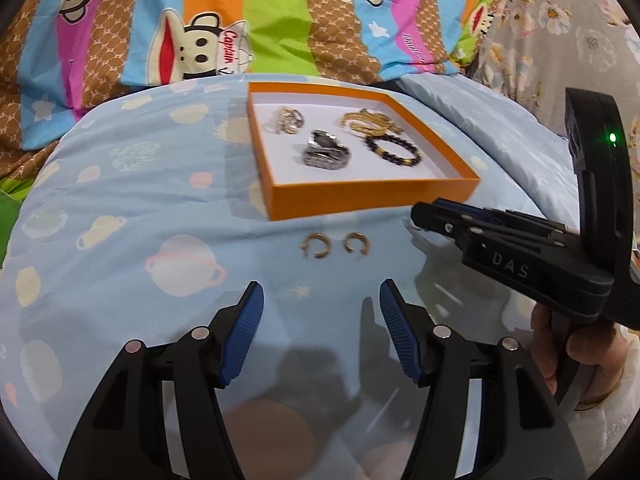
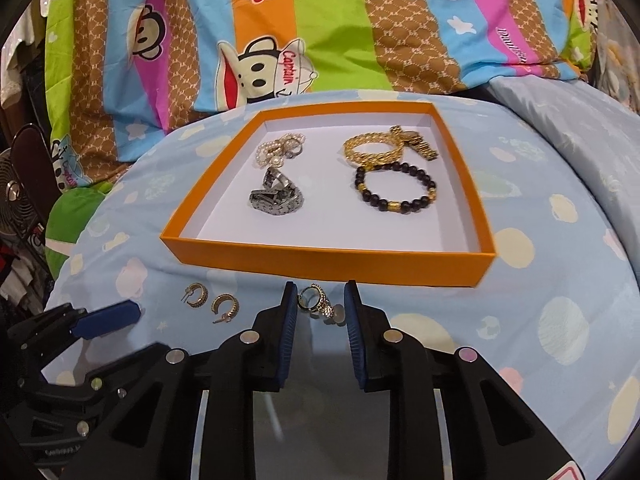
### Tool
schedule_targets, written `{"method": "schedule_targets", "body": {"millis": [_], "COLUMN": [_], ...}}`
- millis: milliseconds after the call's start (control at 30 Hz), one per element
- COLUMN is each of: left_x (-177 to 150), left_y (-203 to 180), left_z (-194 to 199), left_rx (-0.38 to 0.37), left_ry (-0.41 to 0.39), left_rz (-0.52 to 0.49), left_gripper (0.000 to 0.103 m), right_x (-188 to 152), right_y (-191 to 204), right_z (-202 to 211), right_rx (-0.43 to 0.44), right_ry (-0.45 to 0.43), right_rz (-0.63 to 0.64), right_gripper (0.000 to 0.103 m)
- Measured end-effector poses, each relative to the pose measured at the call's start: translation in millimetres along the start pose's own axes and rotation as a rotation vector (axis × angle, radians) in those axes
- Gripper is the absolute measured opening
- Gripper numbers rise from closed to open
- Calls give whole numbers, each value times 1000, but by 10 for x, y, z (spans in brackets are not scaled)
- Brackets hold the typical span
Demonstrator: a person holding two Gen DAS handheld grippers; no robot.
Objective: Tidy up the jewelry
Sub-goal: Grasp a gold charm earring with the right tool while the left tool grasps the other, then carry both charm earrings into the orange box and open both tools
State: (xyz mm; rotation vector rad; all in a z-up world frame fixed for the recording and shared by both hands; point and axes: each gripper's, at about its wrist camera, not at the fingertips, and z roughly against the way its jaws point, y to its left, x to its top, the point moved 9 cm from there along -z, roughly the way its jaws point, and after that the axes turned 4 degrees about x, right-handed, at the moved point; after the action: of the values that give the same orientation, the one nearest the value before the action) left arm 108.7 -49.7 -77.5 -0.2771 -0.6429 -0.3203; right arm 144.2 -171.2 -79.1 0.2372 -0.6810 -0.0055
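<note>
An orange box (image 2: 328,260) (image 1: 372,196) lies on the blue bedspread. It holds a pearl piece (image 2: 280,148), a silver watch (image 2: 278,196), gold chains (image 2: 384,146) and a black bead bracelet (image 2: 394,186). Two gold hoop earrings (image 2: 212,302) (image 1: 334,245) lie on the cloth in front of the box. A small jewelled ring (image 2: 320,304) lies between the open fingers of my right gripper (image 2: 319,306), untouched by the pads. My left gripper (image 1: 320,304) is open and empty, just short of the earrings. The right gripper also shows in the left wrist view (image 1: 440,216), near the box's front right corner.
A colourful monkey-print quilt (image 2: 320,32) lies bunched behind the box. The blue planet-print spread (image 1: 120,260) covers the surface around it. A fan and clutter (image 2: 16,200) stand beyond the left edge. My hand (image 1: 560,344) holds the right gripper's handle.
</note>
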Motion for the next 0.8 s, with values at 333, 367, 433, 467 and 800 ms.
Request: {"method": "schedule_targets", "body": {"millis": [333, 367, 433, 467, 800], "left_x": [-101, -102, -104, -112, -108], "left_y": [-395, -420, -451, -473, -538], "left_z": [-82, -92, -104, -107, -151], "left_rx": [-14, -8, 0, 3, 30], "left_ry": [23, 22, 22, 22, 27], "left_rz": [-41, -50, -65, -74, -110], "left_gripper": [58, 58, 52, 49, 18], "right_x": [-75, -90, -115, -124, -127], "right_y": [-292, -306, -323, -328, -338], "right_z": [275, 283, 298, 302, 306], "right_rx": [5, 6, 7, 7, 17], "right_ry": [-56, -56, -56, -56, -60], "right_rz": [-103, -109, -114, -116, -124], "right_gripper": [22, 22, 22, 22, 22]}}
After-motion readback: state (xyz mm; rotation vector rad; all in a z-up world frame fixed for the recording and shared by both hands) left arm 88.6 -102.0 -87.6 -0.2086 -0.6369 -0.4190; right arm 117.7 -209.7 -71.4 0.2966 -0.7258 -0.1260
